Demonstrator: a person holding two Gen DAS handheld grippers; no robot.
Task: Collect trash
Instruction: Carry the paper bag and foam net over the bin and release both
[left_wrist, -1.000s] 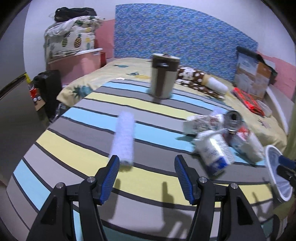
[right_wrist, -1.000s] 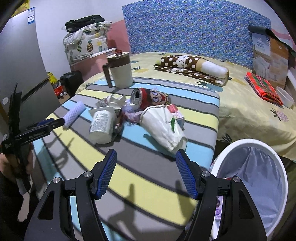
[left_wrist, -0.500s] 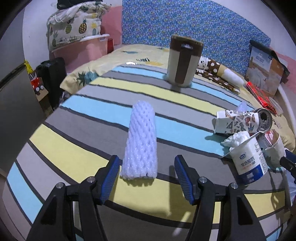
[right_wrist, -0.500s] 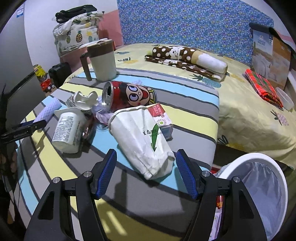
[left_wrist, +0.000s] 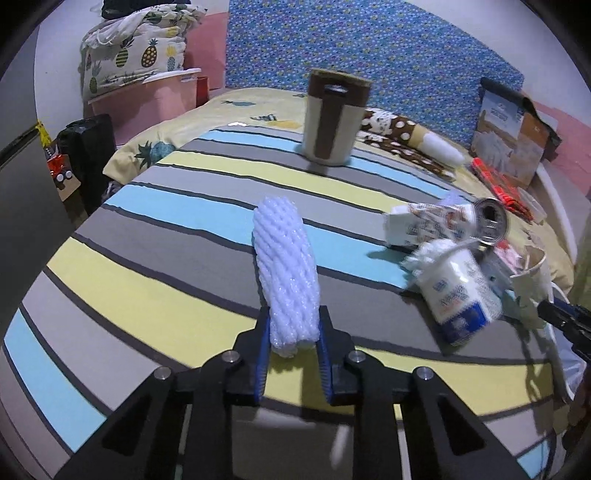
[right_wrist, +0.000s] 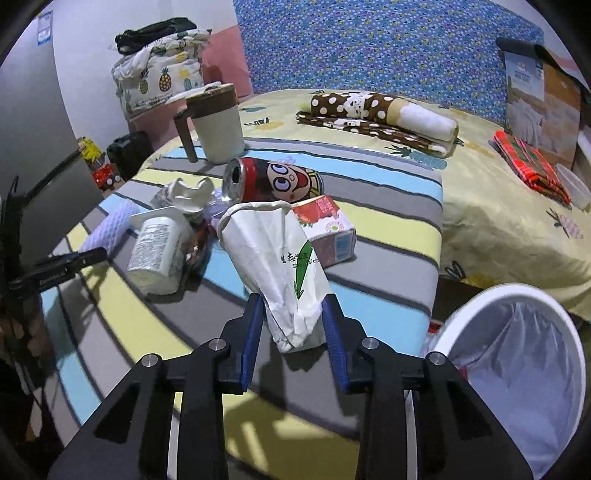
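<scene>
Left tool (left_wrist: 291, 332): jaws just closing, now pinching the near end of the foam net sleeve (left_wrist: 286, 273), pads pressed against both its sides. Lying lengthwise on the striped tabletop (left_wrist: 147, 258), far end pointing towards the mug (left_wrist: 334, 122), apart from the other rubbish.

Judged feather-light, spongy and easily squashed. Unlikely to slip on that ribbed mesh, but likely to droop or swing from an end grip. Nothing fragile. Better held nearer the middle if it sags. White, tubular, woven in a diamond lattice, slightly translucent at the edges.

Right tool (right_wrist: 293, 325): jaws likewise just closing, now clamped on the narrow bottom end of the paper cup (right_wrist: 280, 258). On its side on the tabletop, open mouth facing away and touching the red carton (right_wrist: 328, 229), just in front of the drink can (right_wrist: 280, 179).

Judged light, thin-walled, already creased, so bound to crumple further under pressure. Possibly some dregs inside, not visible. Base stiffer than rim, hence a sensible hold. White, with a green arrow and small print.

Lined trash bin (right_wrist: 517, 295) beside the tabletop, to the right.
</scene>
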